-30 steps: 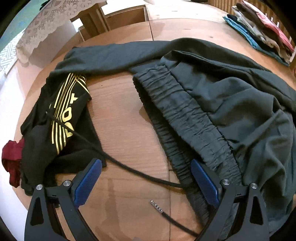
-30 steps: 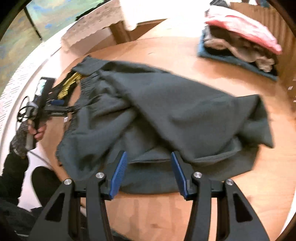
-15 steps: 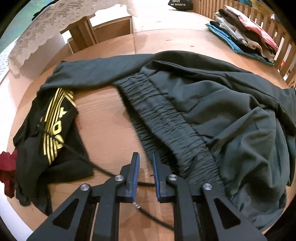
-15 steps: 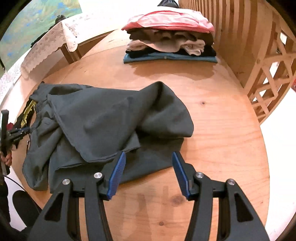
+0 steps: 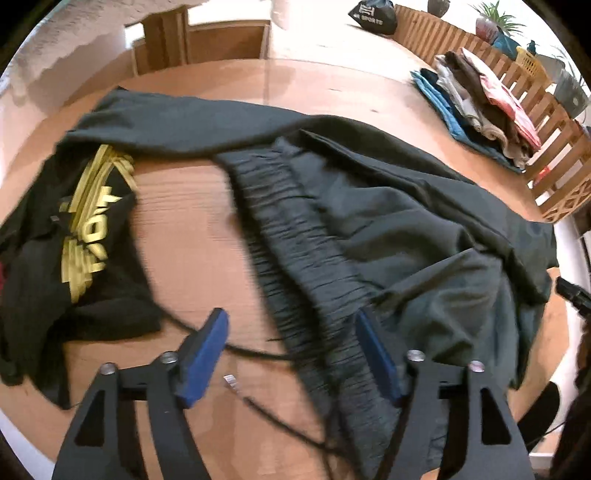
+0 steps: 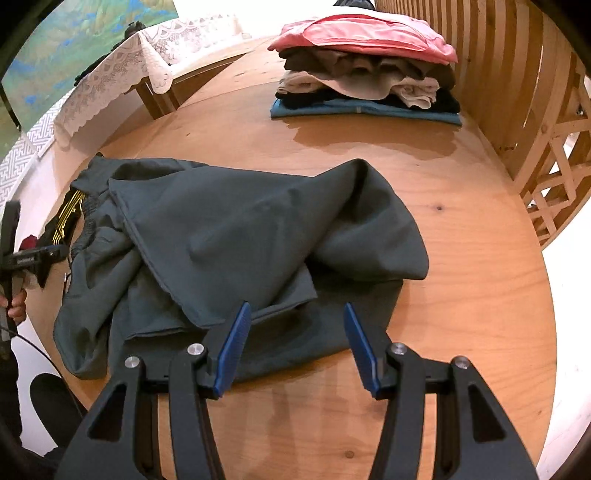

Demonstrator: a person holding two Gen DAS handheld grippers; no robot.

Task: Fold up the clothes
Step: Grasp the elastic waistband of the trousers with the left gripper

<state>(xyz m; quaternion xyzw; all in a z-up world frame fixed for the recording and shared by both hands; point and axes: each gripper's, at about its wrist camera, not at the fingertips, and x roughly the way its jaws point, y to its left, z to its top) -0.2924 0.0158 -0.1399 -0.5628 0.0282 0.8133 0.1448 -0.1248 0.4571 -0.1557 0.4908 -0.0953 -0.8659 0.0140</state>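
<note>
Dark green trousers (image 5: 388, 206) lie crumpled on the round wooden counter (image 6: 480, 258), the gathered waistband running diagonally away from the left gripper (image 5: 291, 354), whose jaws stand apart astride it. The right gripper (image 6: 295, 343) is likewise spread over the hem. Gold lettering on the black shirt (image 5: 74, 236) is folded and unreadable; the black bag (image 5: 373, 16) shows "SPORTS".

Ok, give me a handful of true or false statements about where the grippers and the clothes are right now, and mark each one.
1. Both grippers are open. True: left gripper and right gripper hold nothing.
2. The dark green pants are neatly folded. False: they lie crumpled.
3. A pink garment tops the folded stack. True.
4. The drawstring is tucked inside the waistband. False: it trails across the wooden table.
5. The black shirt with gold print sits on the stack. False: it lies beside the pants.
</note>
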